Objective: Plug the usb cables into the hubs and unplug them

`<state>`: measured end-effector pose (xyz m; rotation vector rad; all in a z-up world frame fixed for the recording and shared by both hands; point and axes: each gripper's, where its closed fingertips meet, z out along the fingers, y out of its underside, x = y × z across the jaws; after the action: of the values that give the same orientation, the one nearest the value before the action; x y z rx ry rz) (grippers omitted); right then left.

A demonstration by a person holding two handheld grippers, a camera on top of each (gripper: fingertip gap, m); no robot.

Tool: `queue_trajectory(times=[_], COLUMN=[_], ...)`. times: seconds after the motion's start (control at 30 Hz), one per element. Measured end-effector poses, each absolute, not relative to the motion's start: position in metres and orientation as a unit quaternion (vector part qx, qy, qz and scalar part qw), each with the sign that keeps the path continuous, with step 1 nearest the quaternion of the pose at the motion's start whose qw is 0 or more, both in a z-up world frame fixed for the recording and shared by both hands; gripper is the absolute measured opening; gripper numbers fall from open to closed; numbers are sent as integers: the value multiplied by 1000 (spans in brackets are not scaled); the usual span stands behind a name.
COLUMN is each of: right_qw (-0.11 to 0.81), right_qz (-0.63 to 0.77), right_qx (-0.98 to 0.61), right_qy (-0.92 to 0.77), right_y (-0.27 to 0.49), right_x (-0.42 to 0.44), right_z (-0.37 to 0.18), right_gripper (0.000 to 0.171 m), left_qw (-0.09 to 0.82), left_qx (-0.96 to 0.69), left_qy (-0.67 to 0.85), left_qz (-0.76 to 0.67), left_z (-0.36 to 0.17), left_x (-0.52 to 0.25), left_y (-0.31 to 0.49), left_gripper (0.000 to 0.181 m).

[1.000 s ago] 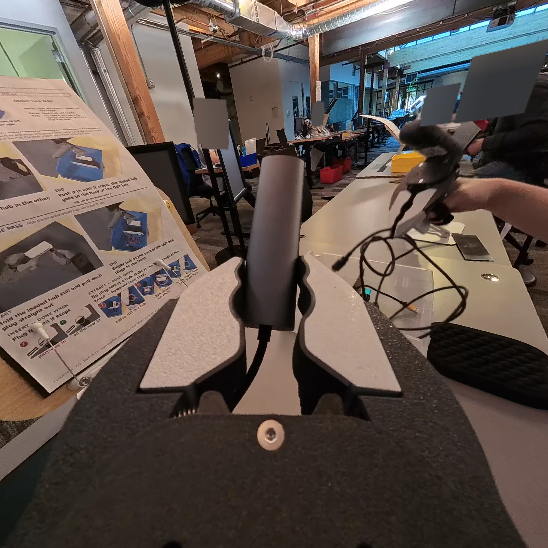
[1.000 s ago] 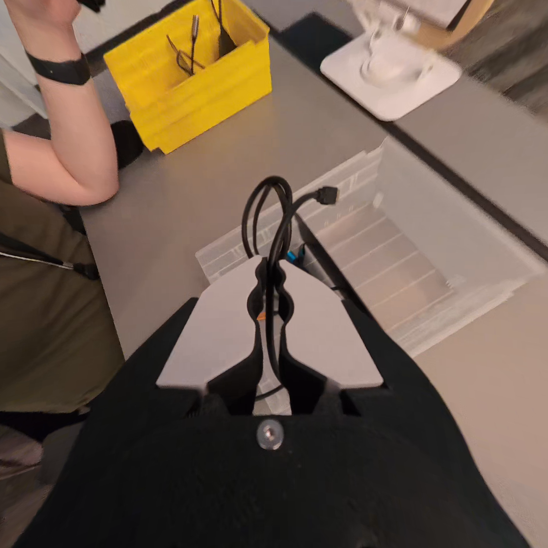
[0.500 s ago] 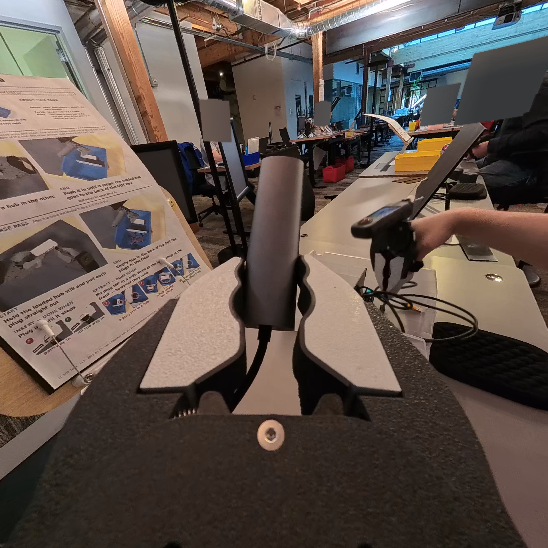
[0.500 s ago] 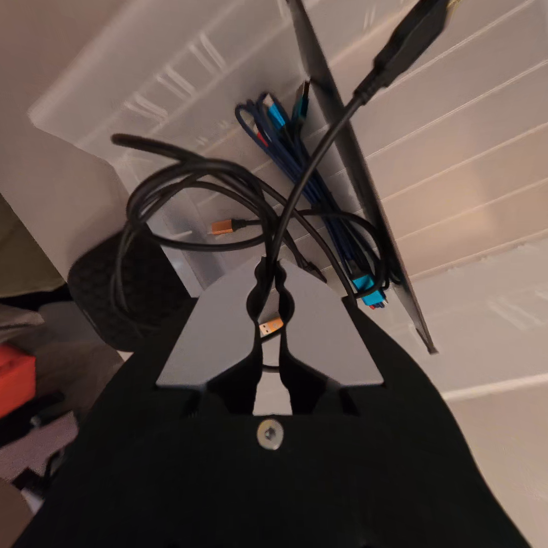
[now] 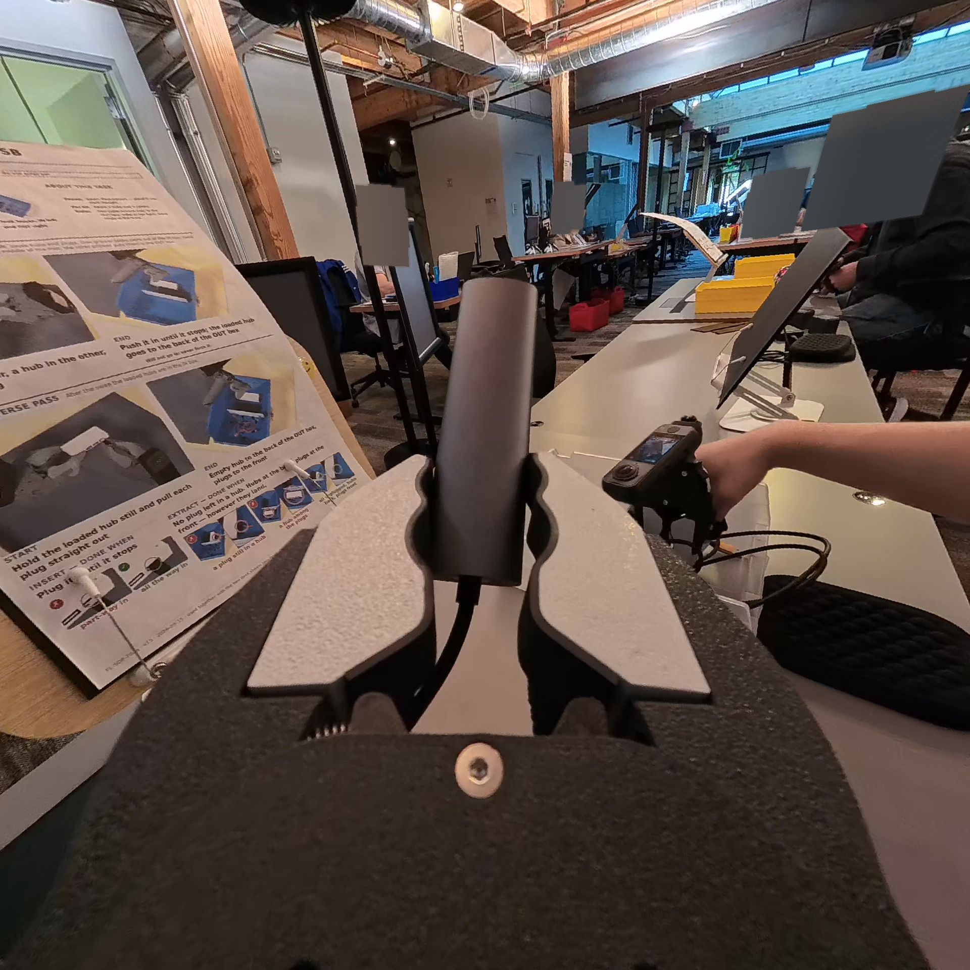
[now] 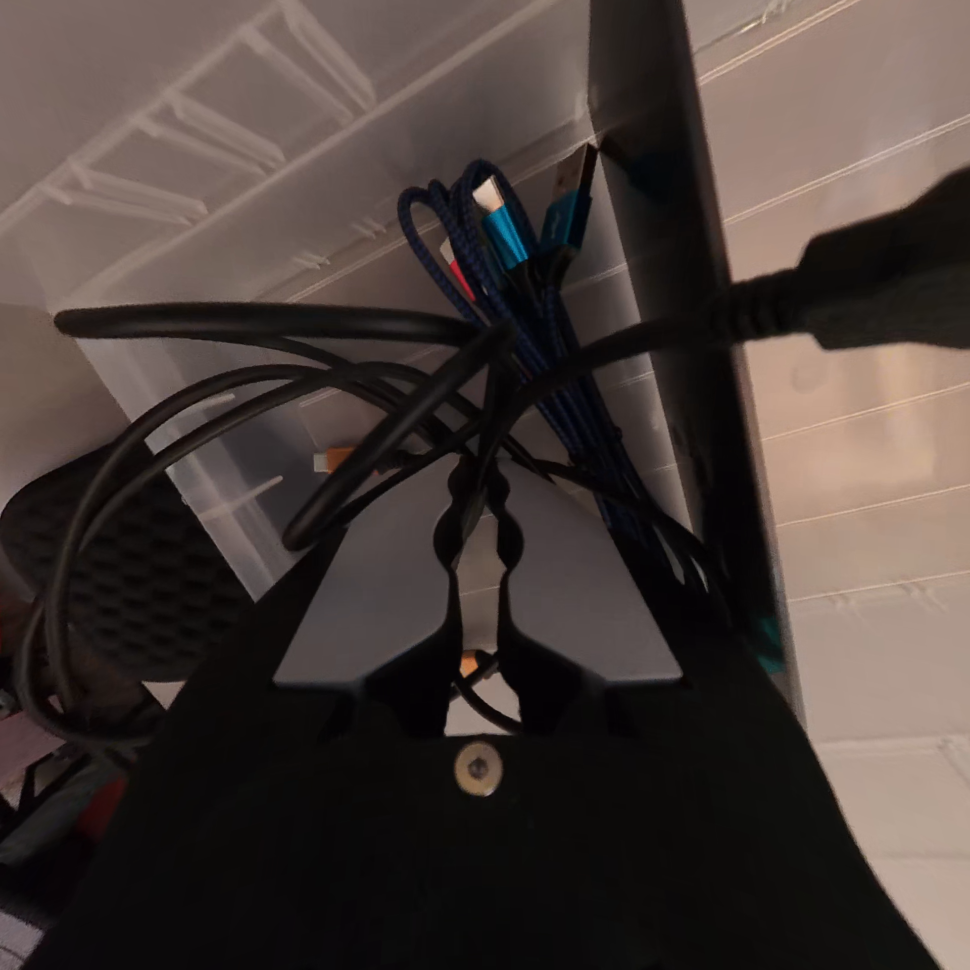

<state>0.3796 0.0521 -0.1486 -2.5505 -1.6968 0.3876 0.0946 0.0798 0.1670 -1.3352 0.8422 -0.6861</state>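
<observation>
Left claw [image 5: 480, 519] clamped on the dark hub [image 5: 485, 420], right claw [image 6: 478, 475] pinched shut on a black cable [image 6: 294, 388] w/ loops tangled over the bin [image 6: 262, 173], prob snags other cables.

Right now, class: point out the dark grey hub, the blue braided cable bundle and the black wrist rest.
dark grey hub [image 5: 485, 420], left wrist view, mid body.
blue braided cable bundle [image 6: 569, 399], right wrist view, strands.
black wrist rest [image 5: 871, 645], left wrist view, top.
</observation>
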Motion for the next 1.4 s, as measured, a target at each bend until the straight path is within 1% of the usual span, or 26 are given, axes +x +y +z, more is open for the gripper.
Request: queue_trajectory(times=[0.23,0.4,0.5,0.6,0.8,0.87,1.0,1.07,1.13,1.3,1.4], right_qw=[85,120,137,145,172,172,226,240,208,91,67], right_qz=[76,62,79,105,190,191,220,215,225,207,177], right_qx=[-797,-787,-791,-793,-797,-801,-802,-819,-835,-860,-867], right_qy=[-594,-602,-592,-583,-546,-541,-507,-475,-458,-456,-460], right_y=[61,62,61,57,58,62,88,110,119,115,113], right_x=[372,371,371,371,367,372,363,358,349,344,349], right_z=[-152,-140,-126,-109,-60,-48,-18,-14,-22,-64,-75], right_gripper=[10,17,25,28,27,27,26,26,26,23,22], left_qw=[653,654,654,653,653,653,652,652,651,651,653], left_qx=[-587,-587,-587,-589,-591,-591,-592,-593,-595,-597,-596], left_qy=[369,370,369,369,369,369,368,369,371,370,365], left_qz=[-304,-302,-303,-301,-298,-297,-297,-295,-292,-289,-292], left_z=[168,168,168,167,167,167,166,166,165,164,165], left_x=[94,94,94,94,94,94,94,95,96,94,91], left_y=[79,78,79,79,80,80,82,82,82,84,85], left_gripper=[32,32,32,32,32,32,32,32,32,32,32])
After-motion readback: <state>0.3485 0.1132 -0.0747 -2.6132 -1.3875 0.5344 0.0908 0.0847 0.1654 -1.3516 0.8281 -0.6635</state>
